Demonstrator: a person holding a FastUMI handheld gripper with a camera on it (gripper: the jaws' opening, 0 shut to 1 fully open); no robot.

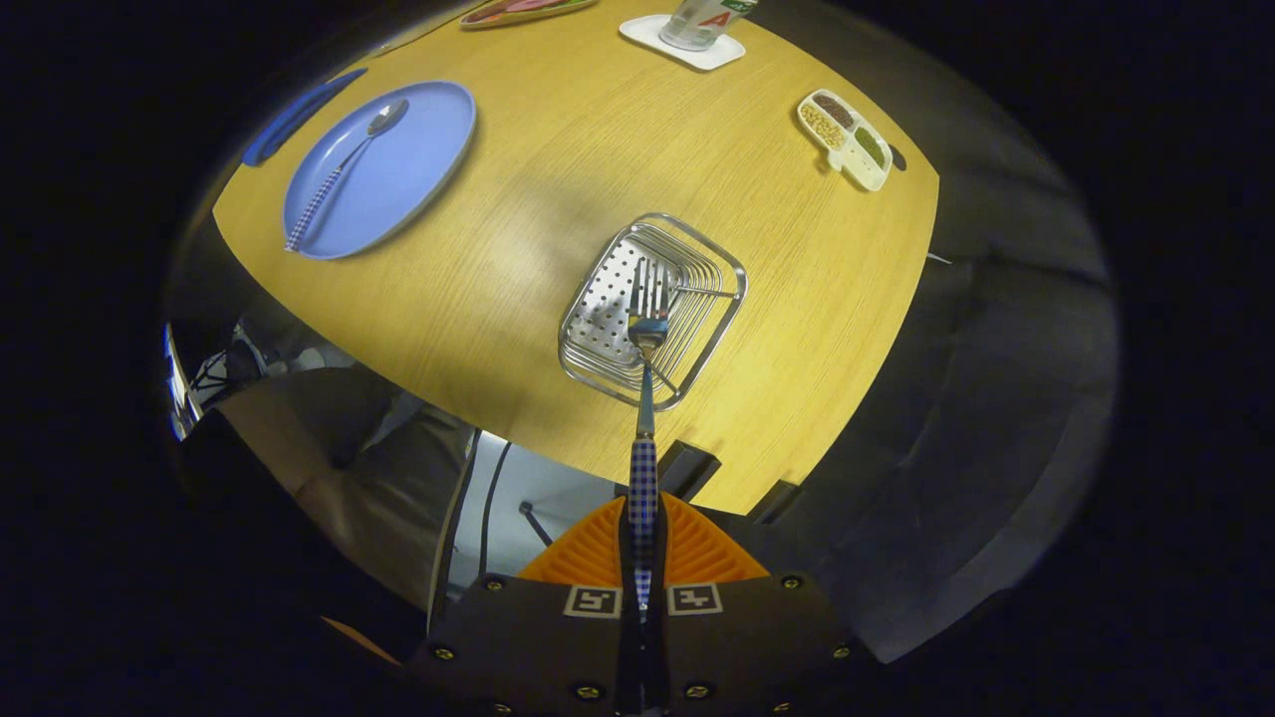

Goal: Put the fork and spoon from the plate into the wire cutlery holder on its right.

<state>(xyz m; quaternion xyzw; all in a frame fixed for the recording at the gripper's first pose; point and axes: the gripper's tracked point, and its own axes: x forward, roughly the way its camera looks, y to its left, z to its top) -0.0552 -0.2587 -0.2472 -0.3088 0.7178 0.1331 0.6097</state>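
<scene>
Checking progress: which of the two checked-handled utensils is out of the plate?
The fork, clamped between the gripper fingers, tines over the wire holder. The spoon lies on the blue plate.

A wooden table [558, 149] carries a blue plate [418, 164] (a spoon [344, 169] lies across it), with a wire cutlery holder [598, 329] standing well to its right. Farther off sit a divided dish [847, 139] of seeds, a white coaster [652, 35] under a cup [702, 20], and another tray [523, 10].

The gripper [642, 543] has its fingers closed on a fork [645, 398], held over the holder.
</scene>
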